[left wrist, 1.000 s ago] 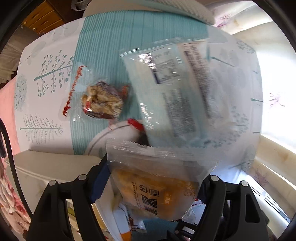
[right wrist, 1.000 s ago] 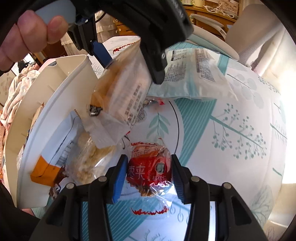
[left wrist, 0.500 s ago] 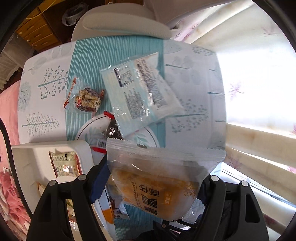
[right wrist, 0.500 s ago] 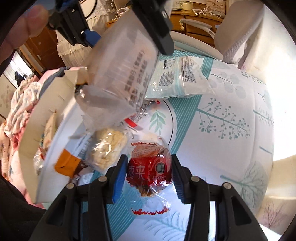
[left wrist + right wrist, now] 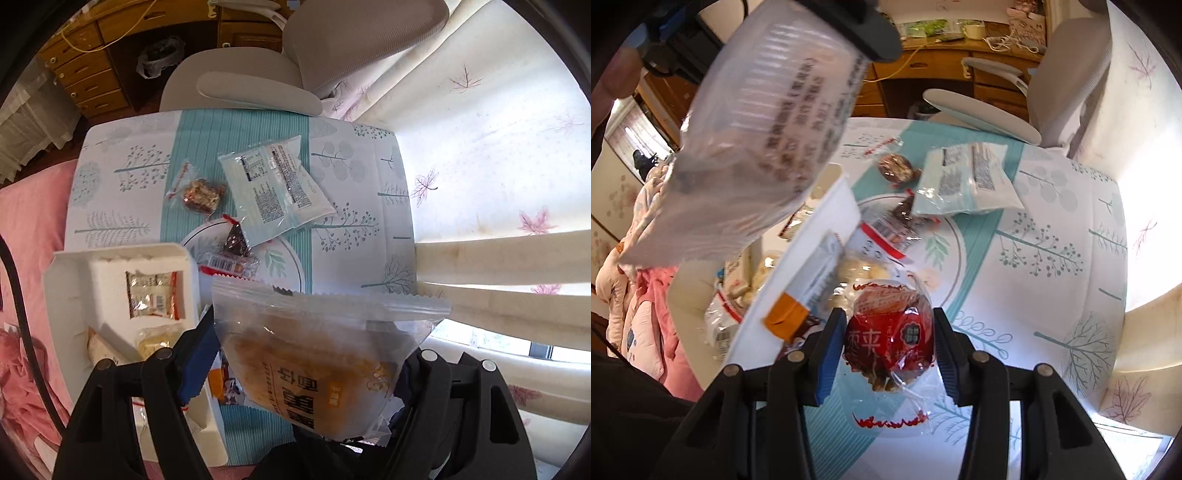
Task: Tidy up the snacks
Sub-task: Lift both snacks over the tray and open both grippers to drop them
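Note:
My left gripper point(image 5: 303, 354) is shut on a clear bag with an orange-brown pastry point(image 5: 314, 362) and holds it high above the table; the bag also shows at the upper left of the right wrist view point(image 5: 768, 144). My right gripper point(image 5: 888, 343) is shut on a red-wrapped snack point(image 5: 888, 336), raised over the table's near part. A white compartment box point(image 5: 92, 280) at the left holds several packets. A pale blue packet point(image 5: 273, 192), a nut snack in clear wrap point(image 5: 199, 195) and a dark snack point(image 5: 236, 243) lie on the table.
A white plate point(image 5: 280, 266) with a leaf pattern sits by the box, partly under the blue packet. The tablecloth point(image 5: 354, 177) is white and teal with trees. A grey chair point(image 5: 236, 85) stands at the far edge, curtains at the right, pink bedding at the left.
My left gripper has risen well above the table with the pastry bag, so the whole table and the box come into view. My right gripper has also lifted with the red snack.

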